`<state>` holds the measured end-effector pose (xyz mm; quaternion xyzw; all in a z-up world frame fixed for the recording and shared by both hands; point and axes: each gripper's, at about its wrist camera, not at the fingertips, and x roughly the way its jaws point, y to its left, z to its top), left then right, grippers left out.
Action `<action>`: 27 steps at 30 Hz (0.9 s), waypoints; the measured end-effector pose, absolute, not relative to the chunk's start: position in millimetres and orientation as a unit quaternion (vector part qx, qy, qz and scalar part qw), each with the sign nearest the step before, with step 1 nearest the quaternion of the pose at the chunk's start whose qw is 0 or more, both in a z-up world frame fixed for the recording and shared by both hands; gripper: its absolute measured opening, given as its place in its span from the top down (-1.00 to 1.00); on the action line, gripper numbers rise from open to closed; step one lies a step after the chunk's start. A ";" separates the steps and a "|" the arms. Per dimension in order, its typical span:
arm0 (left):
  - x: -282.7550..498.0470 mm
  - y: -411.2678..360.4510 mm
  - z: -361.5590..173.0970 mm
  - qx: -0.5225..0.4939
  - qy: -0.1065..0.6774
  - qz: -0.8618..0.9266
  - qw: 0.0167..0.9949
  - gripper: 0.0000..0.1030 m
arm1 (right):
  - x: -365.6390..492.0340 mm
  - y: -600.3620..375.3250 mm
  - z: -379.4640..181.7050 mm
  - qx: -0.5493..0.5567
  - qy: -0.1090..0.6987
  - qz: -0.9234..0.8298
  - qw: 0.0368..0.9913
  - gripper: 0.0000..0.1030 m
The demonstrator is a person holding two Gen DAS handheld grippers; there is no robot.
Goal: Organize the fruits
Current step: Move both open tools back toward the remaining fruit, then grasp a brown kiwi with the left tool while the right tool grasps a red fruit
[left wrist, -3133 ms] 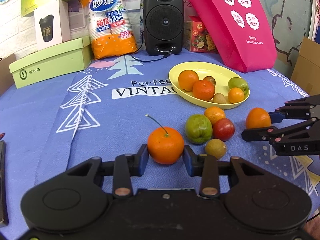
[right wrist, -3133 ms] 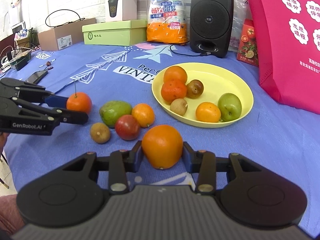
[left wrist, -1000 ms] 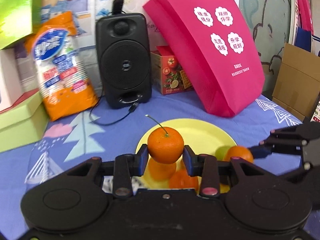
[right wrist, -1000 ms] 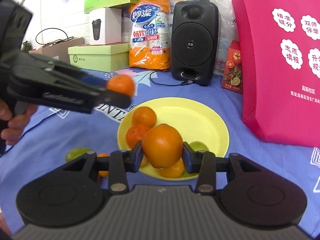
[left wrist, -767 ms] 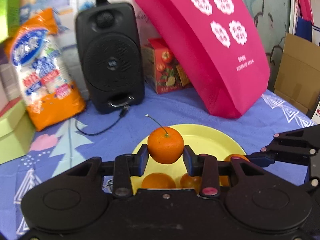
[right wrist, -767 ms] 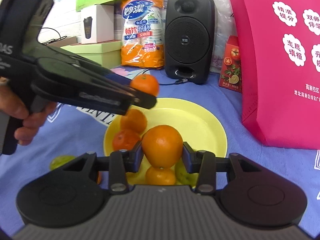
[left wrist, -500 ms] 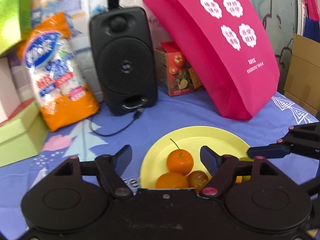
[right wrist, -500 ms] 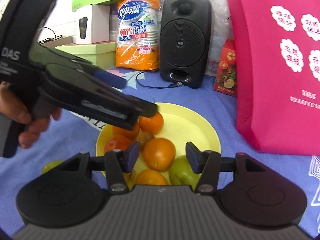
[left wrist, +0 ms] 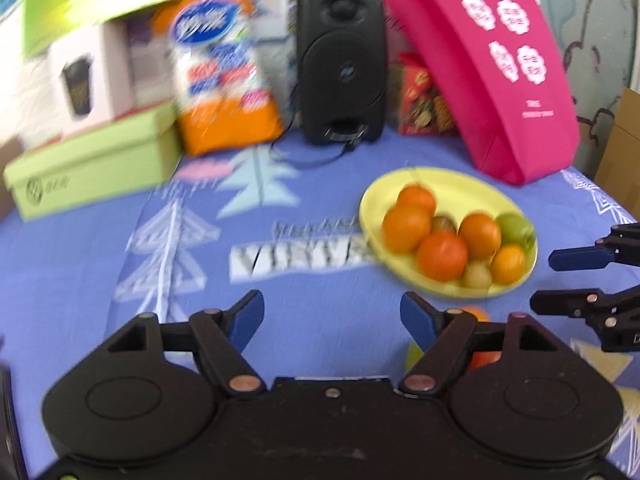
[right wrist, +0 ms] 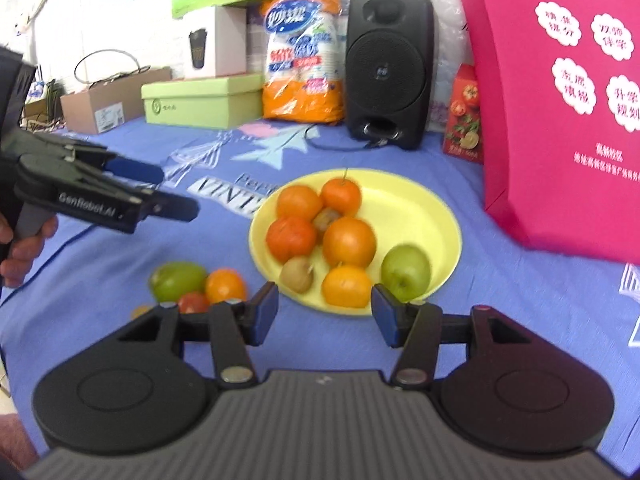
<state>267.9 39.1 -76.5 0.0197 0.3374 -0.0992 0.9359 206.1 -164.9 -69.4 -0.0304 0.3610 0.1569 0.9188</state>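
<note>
blue tablecloth (right wrist: pixel 520 300) | yellow plate (right wrist: pixel 420 208) holds fruit | left gripper (left wrist: pixel 332 316) fingers apart, empty | right gripper (right wrist: pixel 325 312) fingers apart, empty

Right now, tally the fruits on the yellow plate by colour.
Orange fruits: 5
Brownish fruits: 2
Green fruit: 1
Total on the yellow plate: 8

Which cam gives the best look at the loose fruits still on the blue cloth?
Right wrist: the green fruit, small orange and red fruit sit in view left of the yellow plate. Left wrist is blurred, with only orange slivers behind its right finger.
</note>
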 end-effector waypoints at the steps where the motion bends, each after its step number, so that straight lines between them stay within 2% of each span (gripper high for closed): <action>1: 262.0 43.1 -80.3 0.013 0.342 -0.097 0.934 -0.47 | 203.3 -162.8 -71.5 -0.031 0.364 0.159 0.917 0.01; 12: 218.3 53.9 -108.1 0.015 0.363 -0.082 0.928 -0.47 | 179.9 -137.3 -90.6 -0.039 0.392 0.188 0.900 -0.04; 14: 216.1 47.7 -109.8 0.026 0.361 -0.087 0.928 -0.47 | 178.5 -133.3 -91.8 -0.040 0.391 0.191 0.900 -0.10; 25: 200.5 32.9 -109.4 0.053 0.359 -0.108 0.926 -0.50 | 173.7 -125.4 -92.1 -0.063 0.386 0.192 0.900 -0.10; 27: 191.4 33.5 -108.8 0.060 0.357 -0.114 0.925 -0.45 | 174.1 -123.7 -91.7 -0.067 0.385 0.197 0.899 -0.10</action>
